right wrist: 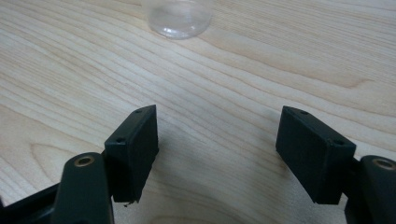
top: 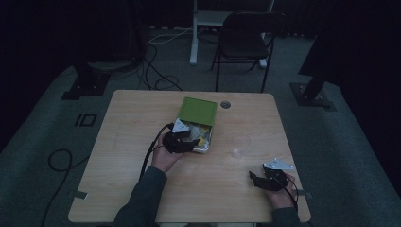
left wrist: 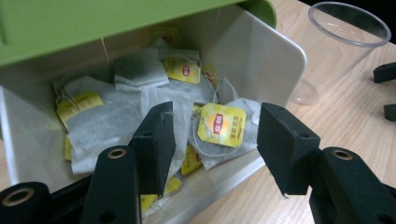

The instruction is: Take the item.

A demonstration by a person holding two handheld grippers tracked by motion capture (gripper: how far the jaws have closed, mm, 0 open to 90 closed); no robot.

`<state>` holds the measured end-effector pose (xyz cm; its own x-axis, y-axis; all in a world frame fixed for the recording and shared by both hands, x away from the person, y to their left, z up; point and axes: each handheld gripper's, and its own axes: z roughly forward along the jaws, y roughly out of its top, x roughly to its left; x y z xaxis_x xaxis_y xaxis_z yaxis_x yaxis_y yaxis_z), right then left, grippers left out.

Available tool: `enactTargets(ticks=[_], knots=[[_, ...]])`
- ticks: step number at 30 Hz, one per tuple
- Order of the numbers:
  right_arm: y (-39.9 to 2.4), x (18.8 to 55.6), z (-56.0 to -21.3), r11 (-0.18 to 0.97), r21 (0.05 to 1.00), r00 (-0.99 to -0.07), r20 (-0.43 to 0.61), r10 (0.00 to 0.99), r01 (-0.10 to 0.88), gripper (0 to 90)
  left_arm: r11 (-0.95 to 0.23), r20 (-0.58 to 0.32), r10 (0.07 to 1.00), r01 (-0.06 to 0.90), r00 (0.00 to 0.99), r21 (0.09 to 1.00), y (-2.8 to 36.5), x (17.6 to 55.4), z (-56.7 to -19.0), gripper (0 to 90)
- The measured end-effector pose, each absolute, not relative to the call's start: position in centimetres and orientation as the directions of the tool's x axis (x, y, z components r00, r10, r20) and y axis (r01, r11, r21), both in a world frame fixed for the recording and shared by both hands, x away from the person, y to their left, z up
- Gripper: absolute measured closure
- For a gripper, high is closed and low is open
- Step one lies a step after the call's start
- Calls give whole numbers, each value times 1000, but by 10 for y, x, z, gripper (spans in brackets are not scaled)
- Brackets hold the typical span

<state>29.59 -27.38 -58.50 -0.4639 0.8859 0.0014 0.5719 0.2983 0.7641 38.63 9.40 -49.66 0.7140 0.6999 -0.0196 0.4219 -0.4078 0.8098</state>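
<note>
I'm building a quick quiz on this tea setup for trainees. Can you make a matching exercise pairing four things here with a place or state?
Things:
1. box lid
2. tea bags
3. plastic cup
4. right gripper

Places or states:
A. clear, standing empty on the table
B. green, swung open
C. open above bare wood
D. piled inside the white box

Pairs: 1-B, 2-D, 3-A, 4-C

White box with green lid hinged open, mid-table — full of loose tea bags, yellow tags, lying jumbled. Clear plastic cup upright just beside it — empty.
</note>
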Motion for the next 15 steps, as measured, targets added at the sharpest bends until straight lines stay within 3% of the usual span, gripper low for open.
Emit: enactTargets(ticks=[15], knots=[[-274, 296, -585, 299, 764, -464, 1, 886, 572, 293, -453, 88, 766, 438, 636, 777, 59, 408, -508, 661]])
